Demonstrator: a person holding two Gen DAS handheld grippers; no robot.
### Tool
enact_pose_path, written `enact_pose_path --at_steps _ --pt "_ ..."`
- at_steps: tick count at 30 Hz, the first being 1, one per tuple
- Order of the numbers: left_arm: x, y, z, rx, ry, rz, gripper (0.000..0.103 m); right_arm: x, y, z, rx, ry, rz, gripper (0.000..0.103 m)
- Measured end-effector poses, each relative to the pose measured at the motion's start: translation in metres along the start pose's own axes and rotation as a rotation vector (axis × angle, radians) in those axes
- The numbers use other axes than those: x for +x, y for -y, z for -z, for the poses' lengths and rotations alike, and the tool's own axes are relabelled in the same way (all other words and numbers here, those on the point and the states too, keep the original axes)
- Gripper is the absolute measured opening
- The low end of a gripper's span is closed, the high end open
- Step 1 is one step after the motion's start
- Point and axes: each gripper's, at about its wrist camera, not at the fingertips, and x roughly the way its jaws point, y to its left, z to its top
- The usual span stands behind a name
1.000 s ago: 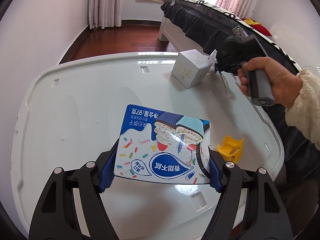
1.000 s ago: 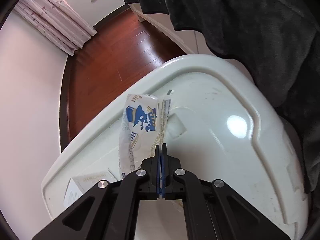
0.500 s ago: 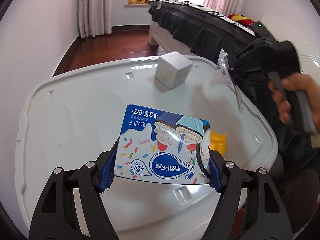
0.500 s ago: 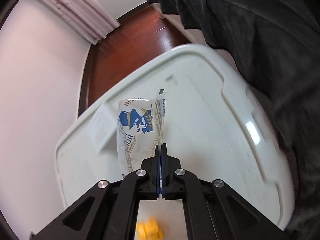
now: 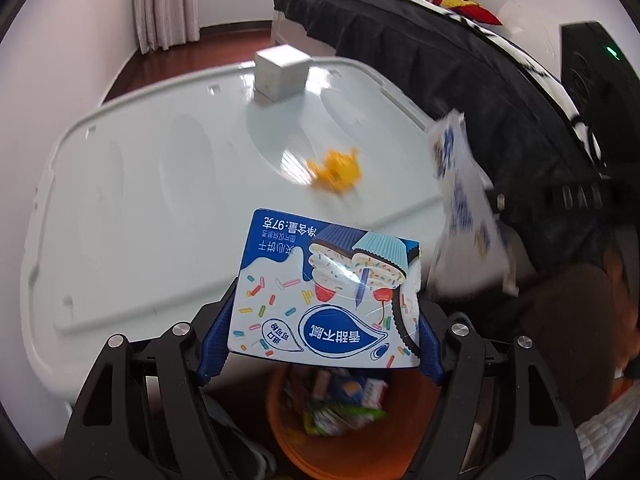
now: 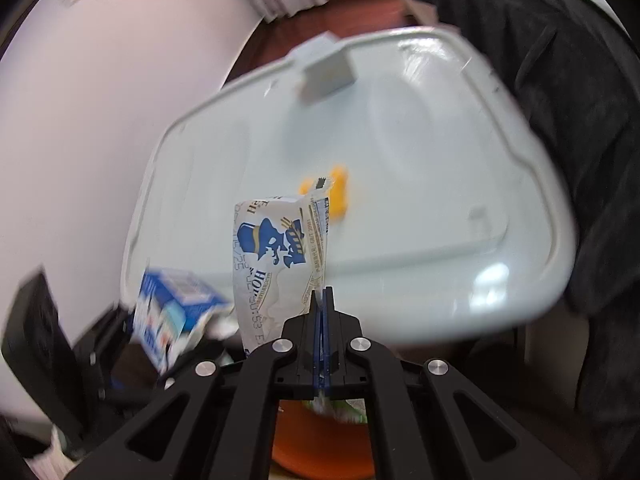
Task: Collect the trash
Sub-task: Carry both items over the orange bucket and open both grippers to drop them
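My left gripper (image 5: 320, 344) is shut on a blue and white biscuit box (image 5: 324, 292) and holds it over an orange bin (image 5: 344, 440) with wrappers in it. The box also shows, blurred, in the right wrist view (image 6: 176, 312). My right gripper (image 6: 321, 300) is shut on a white and blue plastic wrapper (image 6: 276, 256) above the same orange bin (image 6: 320, 436). That wrapper shows blurred at the right of the left wrist view (image 5: 460, 208).
A white table (image 5: 140, 200) carries a small white carton (image 5: 282, 72) at its far side and a yellow scrap (image 5: 336, 172) in the middle. A bed with a dark cover (image 5: 460, 52) runs along the right. The wooden floor lies beyond.
Both grippers have pulled back from over the table to its near edge, carrying the box and the wrapper. The orange bin has come into view beneath them.
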Motion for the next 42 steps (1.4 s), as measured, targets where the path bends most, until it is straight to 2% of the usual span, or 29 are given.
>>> enact_pose_path --at_steps 4,9,13,16,20,24,26,28,29,30,32,38,42 --pt "0.0 0.007 0.02 -0.064 -0.045 0.008 0.071 0.005 -0.018 0.044 -0.078 -0.051 0.017 0.0" --pt "0.01 0.017 0.047 -0.109 -0.122 -0.094 0.071 0.019 -0.023 0.078 -0.126 -0.103 0.095 0.0" --pt "0.02 0.016 0.063 -0.156 -0.184 -0.123 0.071 0.029 -0.021 0.093 -0.155 -0.13 0.155 0.0" --pt "0.027 0.023 0.072 -0.139 -0.224 -0.14 0.071 0.039 -0.022 0.105 -0.151 -0.165 0.157 0.0" --pt "0.047 0.035 0.086 -0.098 -0.314 -0.15 0.071 0.056 -0.025 0.113 -0.164 -0.209 0.183 0.0" --pt "0.074 0.031 0.094 -0.121 -0.429 -0.15 0.071 0.08 -0.029 0.13 -0.21 -0.257 0.229 0.001" --pt "0.086 0.027 0.099 -0.14 -0.48 -0.142 0.072 0.092 -0.027 0.137 -0.197 -0.296 0.222 0.004" --pt "0.096 0.023 0.102 -0.157 -0.533 -0.154 0.073 0.101 -0.018 0.14 -0.16 -0.324 0.23 0.02" --pt "0.099 0.02 0.103 -0.168 -0.553 -0.174 0.073 0.102 -0.015 0.14 -0.152 -0.324 0.253 0.041" --pt "0.099 0.017 0.104 -0.184 -0.561 -0.18 0.073 0.101 -0.011 0.139 -0.137 -0.316 0.282 0.057" --pt "0.097 0.013 0.101 -0.212 -0.554 -0.169 0.076 0.094 -0.002 0.135 -0.09 -0.288 0.277 0.066" --pt "0.077 0.015 0.103 -0.194 -0.493 -0.161 0.078 0.081 0.007 0.131 -0.039 -0.264 0.215 0.069" --pt "0.058 0.017 0.093 -0.204 -0.412 -0.137 0.078 0.066 0.005 0.127 -0.049 -0.217 0.199 0.069"
